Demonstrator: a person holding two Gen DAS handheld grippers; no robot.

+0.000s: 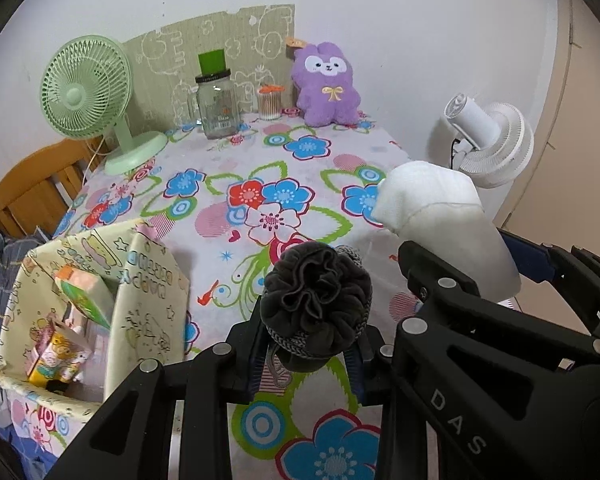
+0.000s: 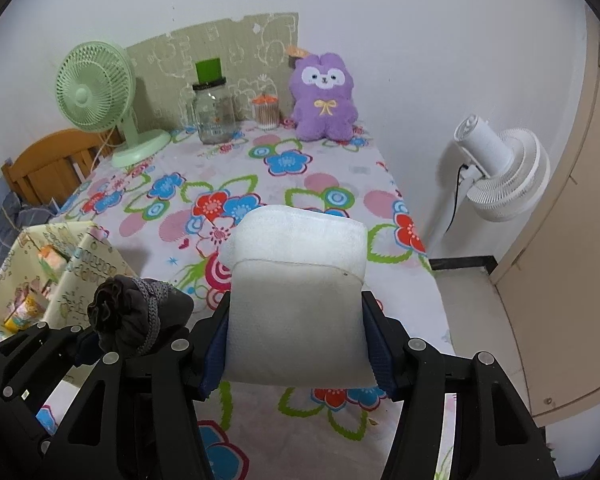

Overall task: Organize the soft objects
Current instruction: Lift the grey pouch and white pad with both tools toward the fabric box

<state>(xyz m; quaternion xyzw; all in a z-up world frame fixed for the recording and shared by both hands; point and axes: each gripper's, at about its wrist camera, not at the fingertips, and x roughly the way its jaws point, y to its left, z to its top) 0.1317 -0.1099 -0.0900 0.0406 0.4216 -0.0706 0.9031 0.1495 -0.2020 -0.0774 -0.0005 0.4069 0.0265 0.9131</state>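
A: The left gripper (image 1: 312, 344) fingers pinch the dark sock bundle (image 1: 316, 300), the right gripper (image 2: 296, 340) fingers the white folded towel (image 2: 300, 300), above the tabletop's (image 1: 260, 168) near edge.
B: Both look light and squashy; mid-body grips should hold.

Left gripper (image 1: 312, 354) clamps a bunched dark grey sock (image 1: 316, 300) above a floral tablecloth (image 1: 236, 184). To its right, the right gripper (image 1: 472, 264) holds a folded white cloth (image 1: 440, 208). A patterned fabric bin (image 1: 148, 292) stands at left; a purple plush (image 1: 327, 86) sits far back.

Plush toy (image 2: 323, 98) right of jar (image 2: 214, 114)
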